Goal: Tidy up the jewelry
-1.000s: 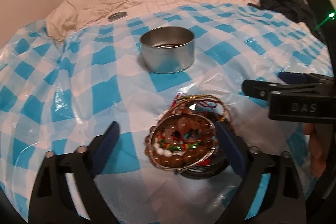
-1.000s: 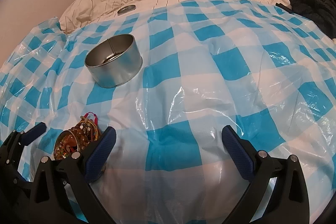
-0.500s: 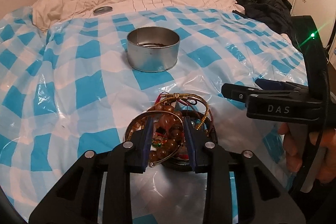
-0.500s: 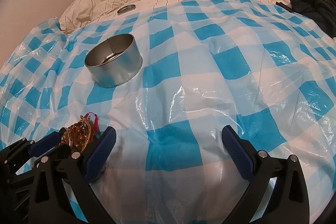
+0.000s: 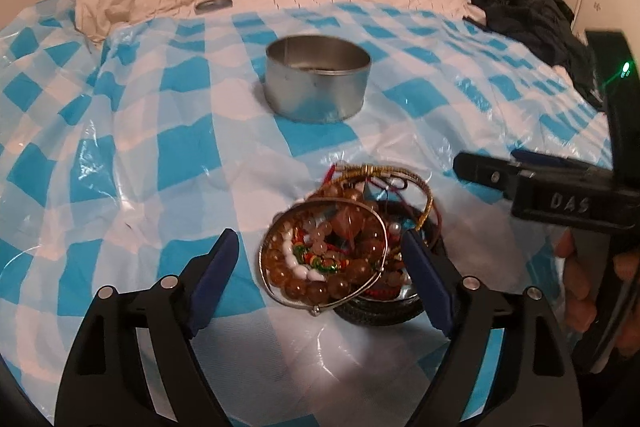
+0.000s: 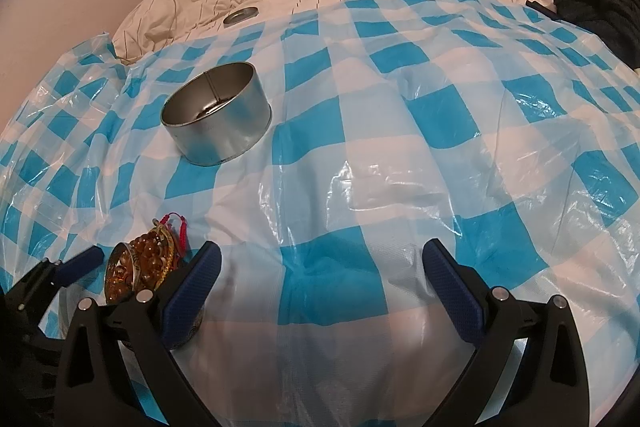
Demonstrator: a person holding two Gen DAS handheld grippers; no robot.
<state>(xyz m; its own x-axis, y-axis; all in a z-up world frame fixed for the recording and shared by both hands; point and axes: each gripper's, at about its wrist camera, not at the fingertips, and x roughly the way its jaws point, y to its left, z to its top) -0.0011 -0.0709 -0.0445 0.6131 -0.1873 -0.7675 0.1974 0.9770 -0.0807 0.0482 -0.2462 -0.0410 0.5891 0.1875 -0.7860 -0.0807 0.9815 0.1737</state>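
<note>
Just then the left gripper had its jaws newly spread around the bracelets, gripping nothing; the right gripper stood wide, empty.

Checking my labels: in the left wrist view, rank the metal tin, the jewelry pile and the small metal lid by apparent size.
1. jewelry pile, though it lies nearest the camera
2. metal tin, close behind it
3. small metal lid, far back

On the checked sheet, the tin stands behind the jewelry pile, which seemingly rests in a low dish.
</note>
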